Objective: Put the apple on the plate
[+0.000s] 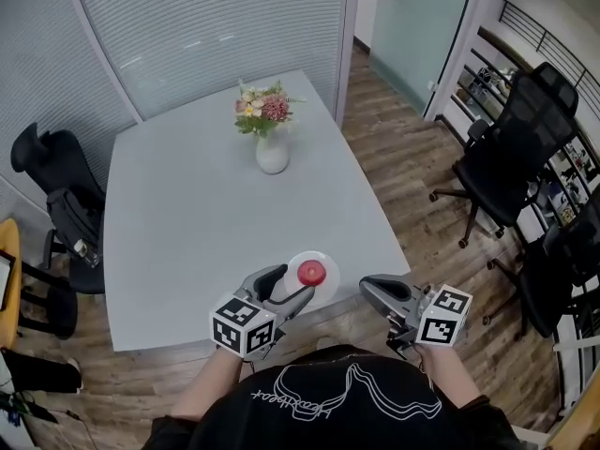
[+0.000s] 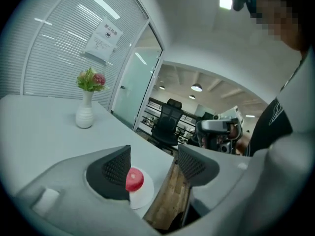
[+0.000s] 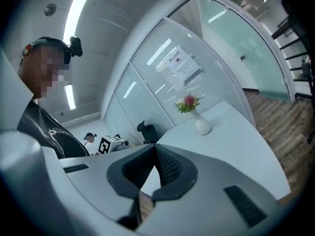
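Apple [image 1: 311, 272] sits on the plate [image 1: 327, 287], at the near edge of the counter [image 1: 206, 223]. Left gripper [image 1: 293, 283] is over the plate's near side with its jaws apart and nothing between them. The apple lies just beside one jaw; contact cannot be determined. Right gripper [image 1: 367, 289] is off the counter edge, jaws together, empty. Vase [image 1: 272, 153] stands well apart, toward the far side.

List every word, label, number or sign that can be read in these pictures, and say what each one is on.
Paper notice on the glass wall: printed lines, too small and blurred to read.
Script print on the person's black shirt: outline lettering, not legible.
Left marker cube and right marker cube: black-and-white square patterns only, no words or numbers.
No other text shows.
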`<state>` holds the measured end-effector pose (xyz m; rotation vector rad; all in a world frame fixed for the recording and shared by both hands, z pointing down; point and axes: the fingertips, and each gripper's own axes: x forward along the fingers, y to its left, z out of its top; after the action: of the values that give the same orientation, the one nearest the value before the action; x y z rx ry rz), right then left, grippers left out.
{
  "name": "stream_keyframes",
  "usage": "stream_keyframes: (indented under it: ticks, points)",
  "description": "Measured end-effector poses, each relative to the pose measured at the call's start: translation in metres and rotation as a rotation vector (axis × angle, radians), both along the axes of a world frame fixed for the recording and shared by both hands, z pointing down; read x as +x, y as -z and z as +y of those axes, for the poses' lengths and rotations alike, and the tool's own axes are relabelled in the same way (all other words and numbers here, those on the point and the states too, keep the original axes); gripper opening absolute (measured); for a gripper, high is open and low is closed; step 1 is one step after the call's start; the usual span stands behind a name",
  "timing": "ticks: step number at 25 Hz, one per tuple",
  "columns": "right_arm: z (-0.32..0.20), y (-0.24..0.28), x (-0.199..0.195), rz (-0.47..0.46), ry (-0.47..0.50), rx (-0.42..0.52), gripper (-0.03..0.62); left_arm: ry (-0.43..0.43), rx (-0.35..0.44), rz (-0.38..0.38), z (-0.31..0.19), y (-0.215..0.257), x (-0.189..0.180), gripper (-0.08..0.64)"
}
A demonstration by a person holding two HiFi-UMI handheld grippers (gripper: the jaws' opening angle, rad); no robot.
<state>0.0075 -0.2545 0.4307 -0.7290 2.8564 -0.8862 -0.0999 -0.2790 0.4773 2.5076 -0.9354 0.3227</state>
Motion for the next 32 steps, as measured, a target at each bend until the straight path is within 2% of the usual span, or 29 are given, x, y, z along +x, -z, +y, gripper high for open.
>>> stream_keyframes:
  ticks: [4, 7, 11, 13, 14, 22, 32]
  points:
    - [0.016, 0.013, -0.012, -0.007, 0.010, 0.036, 0.009, -0.063, 0.027, 0.108, 0.022, 0.043, 0.002, 0.304]
    - [0.027, 0.012, -0.021, -0.005, 0.006, 0.033, 0.009, -0.129, 0.052, 0.147, 0.041, 0.064, 0.005, 0.277]
    - [0.041, 0.009, -0.028, 0.006, 0.001, 0.034, 0.009, -0.184, 0.073, 0.169, 0.061, 0.075, 0.007, 0.175]
    - [0.046, 0.009, -0.028, 0.011, -0.007, 0.034, 0.009, -0.178, 0.072, 0.155, 0.064, 0.073, 0.006, 0.068]
    - [0.047, 0.008, -0.028, 0.017, -0.013, 0.033, 0.009, -0.171, 0.071, 0.140, 0.065, 0.071, 0.005, 0.044]
    - [0.054, 0.002, -0.027, 0.063, -0.039, 0.038, 0.008, -0.174, 0.082, 0.123, 0.071, 0.069, 0.007, 0.017]
    - [0.053, 0.001, -0.022, 0.065, -0.032, 0.033, 0.008, -0.171, 0.082, 0.111, 0.069, 0.066, 0.014, 0.014]
